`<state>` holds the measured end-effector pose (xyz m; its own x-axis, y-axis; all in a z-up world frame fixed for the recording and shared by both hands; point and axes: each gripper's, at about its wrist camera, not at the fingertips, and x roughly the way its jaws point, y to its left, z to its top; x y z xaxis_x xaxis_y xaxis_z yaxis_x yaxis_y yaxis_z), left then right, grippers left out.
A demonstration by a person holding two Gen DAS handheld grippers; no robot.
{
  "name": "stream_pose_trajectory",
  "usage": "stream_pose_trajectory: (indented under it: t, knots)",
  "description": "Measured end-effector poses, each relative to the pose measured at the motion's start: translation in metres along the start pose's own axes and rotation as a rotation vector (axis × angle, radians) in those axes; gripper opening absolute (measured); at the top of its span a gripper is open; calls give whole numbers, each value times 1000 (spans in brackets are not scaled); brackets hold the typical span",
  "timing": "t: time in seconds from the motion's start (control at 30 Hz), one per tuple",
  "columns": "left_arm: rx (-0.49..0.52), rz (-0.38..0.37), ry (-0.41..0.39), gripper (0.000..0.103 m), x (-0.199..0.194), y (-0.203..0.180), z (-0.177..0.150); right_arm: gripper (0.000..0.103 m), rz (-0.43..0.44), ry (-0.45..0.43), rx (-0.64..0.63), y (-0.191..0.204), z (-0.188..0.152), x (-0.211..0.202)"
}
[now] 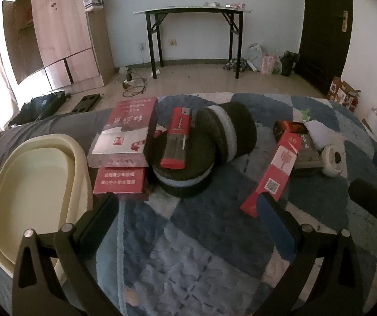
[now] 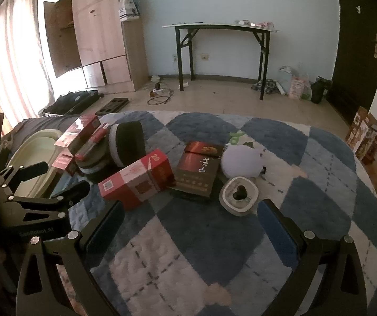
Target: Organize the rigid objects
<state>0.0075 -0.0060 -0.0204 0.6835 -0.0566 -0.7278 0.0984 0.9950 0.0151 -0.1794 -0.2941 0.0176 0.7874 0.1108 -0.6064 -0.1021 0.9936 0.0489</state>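
Jaws spread and empty on both grippers, hovering over the bed's checked blanket [image 2: 201,237].

Left gripper [image 1: 188,221] faces the clutter from low down, beside the cream basin [image 1: 30,184], which looks like the place for sorted items; nothing lies in it yet. Red boxes [image 1: 125,131] lean against rolled dark fabric [image 1: 214,142], while the long red carton [image 2: 135,179], brown box [image 2: 199,173] and round white container [image 2: 238,194] sit just ahead of the right gripper [image 2: 191,223], within easy reach.
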Motion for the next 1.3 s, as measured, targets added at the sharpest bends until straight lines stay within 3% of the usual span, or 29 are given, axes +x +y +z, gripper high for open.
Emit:
stream_pose_trajectory:
  t: [0.2,0.4,1.3]
  knots:
    - [27,9,-10,103,-5,-6,0,103,-2,-3,2,-1,0,-4]
    - [51,8,-20,103,-8,-10,2,103,99,-45,69,-8,2,-12]
    - [32,-7,-35,103,-16,-10,6,103,72,-55,60,-5,3,-13]
